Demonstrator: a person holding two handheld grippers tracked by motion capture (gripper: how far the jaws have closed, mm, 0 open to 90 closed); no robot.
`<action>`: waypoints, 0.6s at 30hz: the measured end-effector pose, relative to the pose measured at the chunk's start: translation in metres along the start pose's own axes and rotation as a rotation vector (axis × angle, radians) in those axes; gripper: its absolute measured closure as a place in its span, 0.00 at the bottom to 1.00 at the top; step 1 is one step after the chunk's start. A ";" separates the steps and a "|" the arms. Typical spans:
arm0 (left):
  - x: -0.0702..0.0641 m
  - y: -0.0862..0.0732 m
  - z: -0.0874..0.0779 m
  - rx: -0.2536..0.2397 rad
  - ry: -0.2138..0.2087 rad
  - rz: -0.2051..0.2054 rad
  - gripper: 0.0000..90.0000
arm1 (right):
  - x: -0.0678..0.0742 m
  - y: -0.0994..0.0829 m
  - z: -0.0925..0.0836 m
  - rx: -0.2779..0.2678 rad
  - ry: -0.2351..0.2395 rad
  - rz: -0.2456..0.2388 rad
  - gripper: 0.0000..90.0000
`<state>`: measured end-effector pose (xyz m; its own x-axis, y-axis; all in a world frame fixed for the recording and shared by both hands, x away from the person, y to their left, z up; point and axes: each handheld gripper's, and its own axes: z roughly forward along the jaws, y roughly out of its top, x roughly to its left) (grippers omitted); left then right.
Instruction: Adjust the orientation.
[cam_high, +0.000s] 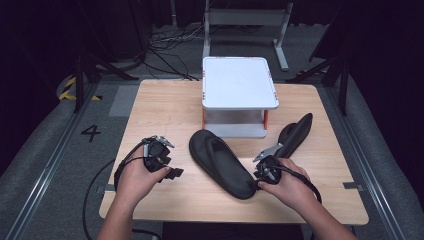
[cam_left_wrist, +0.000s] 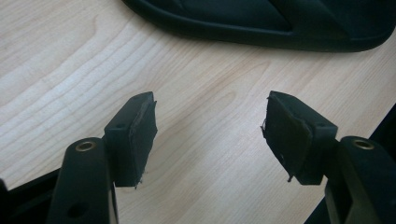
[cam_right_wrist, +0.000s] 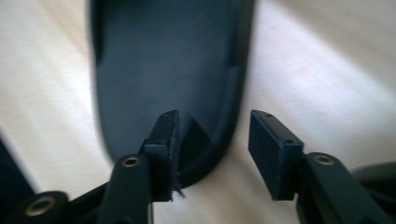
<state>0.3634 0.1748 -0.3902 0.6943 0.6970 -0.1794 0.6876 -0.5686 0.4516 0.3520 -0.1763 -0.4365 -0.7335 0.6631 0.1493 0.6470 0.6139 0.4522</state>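
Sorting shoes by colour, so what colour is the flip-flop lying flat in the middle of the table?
Black all over; the flip-flop shows best in the high view.

A light wooden table (cam_high: 165, 107) stands on grey carpet (cam_high: 45, 150), dark curtains behind. Beyond both grippers sits a white raised platform (cam_high: 239, 82); farther off, cables (cam_high: 170, 42), a grey metal frame (cam_high: 247, 17) and a floor numeral "4" (cam_high: 90, 132).

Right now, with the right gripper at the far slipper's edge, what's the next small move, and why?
Probably close the right gripper on the slipper. Its jaws stand open and straddle the slipper's rim, one inside the sole, one outside, so a squeeze should catch the edge. The left gripper is open over bare table, so it can wait.
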 end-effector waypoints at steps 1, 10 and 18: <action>0.000 0.000 0.001 0.004 0.001 -0.004 0.39 | 0.003 0.000 0.001 0.004 -0.001 0.004 0.60; 0.000 0.009 0.019 0.053 -0.013 0.023 0.39 | 0.039 -0.006 0.000 0.073 0.127 0.009 0.58; 0.004 0.017 0.034 0.087 0.044 0.044 0.43 | 0.038 -0.008 -0.007 0.031 0.142 -0.011 0.58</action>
<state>0.3847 0.1530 -0.4135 0.7155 0.6879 -0.1220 0.6739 -0.6336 0.3801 0.3172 -0.1588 -0.4280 -0.7610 0.5905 0.2686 0.6435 0.6348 0.4277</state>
